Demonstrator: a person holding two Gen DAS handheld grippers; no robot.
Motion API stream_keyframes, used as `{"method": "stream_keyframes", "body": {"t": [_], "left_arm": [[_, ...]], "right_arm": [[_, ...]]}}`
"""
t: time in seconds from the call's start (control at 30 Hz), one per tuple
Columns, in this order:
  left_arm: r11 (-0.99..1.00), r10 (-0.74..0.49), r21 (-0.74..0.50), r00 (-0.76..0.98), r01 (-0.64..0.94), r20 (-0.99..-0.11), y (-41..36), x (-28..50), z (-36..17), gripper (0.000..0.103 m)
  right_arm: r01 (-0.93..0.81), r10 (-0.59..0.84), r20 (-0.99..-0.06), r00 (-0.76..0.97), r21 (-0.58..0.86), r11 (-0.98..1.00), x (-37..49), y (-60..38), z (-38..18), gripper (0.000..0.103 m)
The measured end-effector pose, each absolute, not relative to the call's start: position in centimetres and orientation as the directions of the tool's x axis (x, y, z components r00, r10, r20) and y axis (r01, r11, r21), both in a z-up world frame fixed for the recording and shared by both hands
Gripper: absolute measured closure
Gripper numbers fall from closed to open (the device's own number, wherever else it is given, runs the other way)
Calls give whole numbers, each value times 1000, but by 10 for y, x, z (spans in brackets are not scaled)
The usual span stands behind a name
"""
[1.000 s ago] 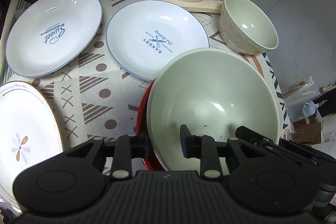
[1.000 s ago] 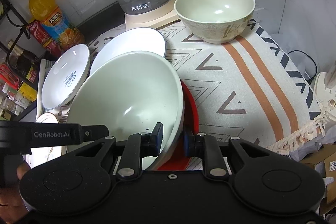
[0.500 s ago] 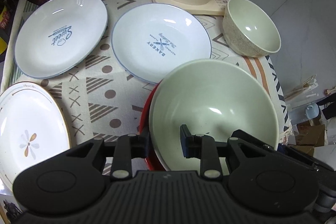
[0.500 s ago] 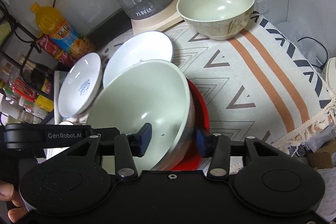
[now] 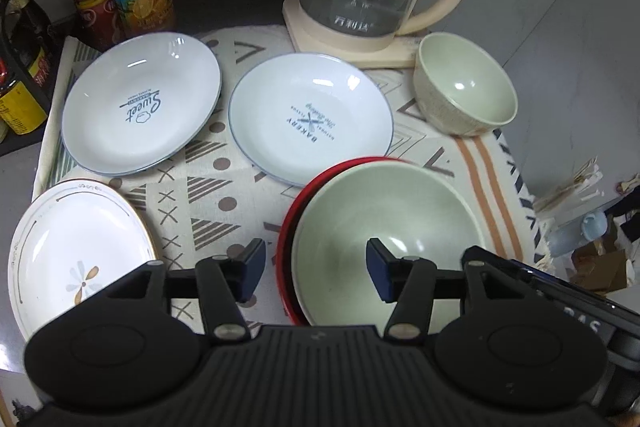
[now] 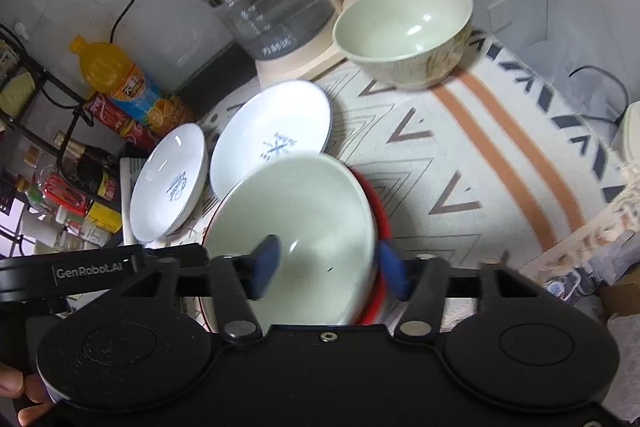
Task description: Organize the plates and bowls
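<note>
1. The large green bowl (image 5: 386, 227) sat mouth-up, nested in a red bowl (image 5: 289, 227) near the front of the table (image 5: 476, 163), its rim roughly level.
2. The left tongs (image 5: 316, 269) were opening, their pads straddling the bowls' near-left rims without pressing.
3. The right tongs (image 6: 328, 265) were opening too, pads (image 6: 266, 263) either side of both rims, apart from them.
4. The left view alone showed a flower-patterned plate (image 5: 76, 251) at the front left; the "Sweet" plate (image 5: 140, 103), "Bakery" plate (image 5: 310, 119) and small green bowl (image 5: 466, 95) lay behind.
5. The right view alone showed a fingertip (image 6: 10, 385) at the edge.
</note>
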State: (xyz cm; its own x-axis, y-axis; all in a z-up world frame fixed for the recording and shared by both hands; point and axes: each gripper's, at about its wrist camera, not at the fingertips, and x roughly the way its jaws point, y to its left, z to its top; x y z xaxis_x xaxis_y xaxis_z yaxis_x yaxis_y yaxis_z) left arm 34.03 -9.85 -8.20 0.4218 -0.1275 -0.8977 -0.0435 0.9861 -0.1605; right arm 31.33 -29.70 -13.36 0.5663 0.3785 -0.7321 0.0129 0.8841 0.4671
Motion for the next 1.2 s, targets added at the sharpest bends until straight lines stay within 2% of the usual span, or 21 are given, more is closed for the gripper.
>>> {"method": "stream_keyframes", "body": {"t": [0.13,0.23,0.33,0.67,0.8,1.2], "left_arm": [[987,-102,-149,462,-66,-881,-101,329,-74,40],[991,-88,-128,497,-47,-864,-108,318,-67,39],[994,-65,-100,526,-40,-848,-115,309,-60,39],[989,-132,-148,508,10,-851,-130,288,-50,39],[993,-115,-110,509,40,-853,-136,286,-48,39],[989,-149,-116,496,97,-855,-143,346,-61,39]], "right_arm": [[19,370,-707,603,476,879,302,-311,-125,16],[27,359,-685,634,483,875,291,-322,-121,9],[28,354,-670,653,488,872,282,-331,-118,9],[28,354,-630,692,513,858,254,-346,-112,9],[44,343,-629,697,516,855,252,-350,-113,9],[102,287,-641,711,499,861,289,-359,-117,9]]}}
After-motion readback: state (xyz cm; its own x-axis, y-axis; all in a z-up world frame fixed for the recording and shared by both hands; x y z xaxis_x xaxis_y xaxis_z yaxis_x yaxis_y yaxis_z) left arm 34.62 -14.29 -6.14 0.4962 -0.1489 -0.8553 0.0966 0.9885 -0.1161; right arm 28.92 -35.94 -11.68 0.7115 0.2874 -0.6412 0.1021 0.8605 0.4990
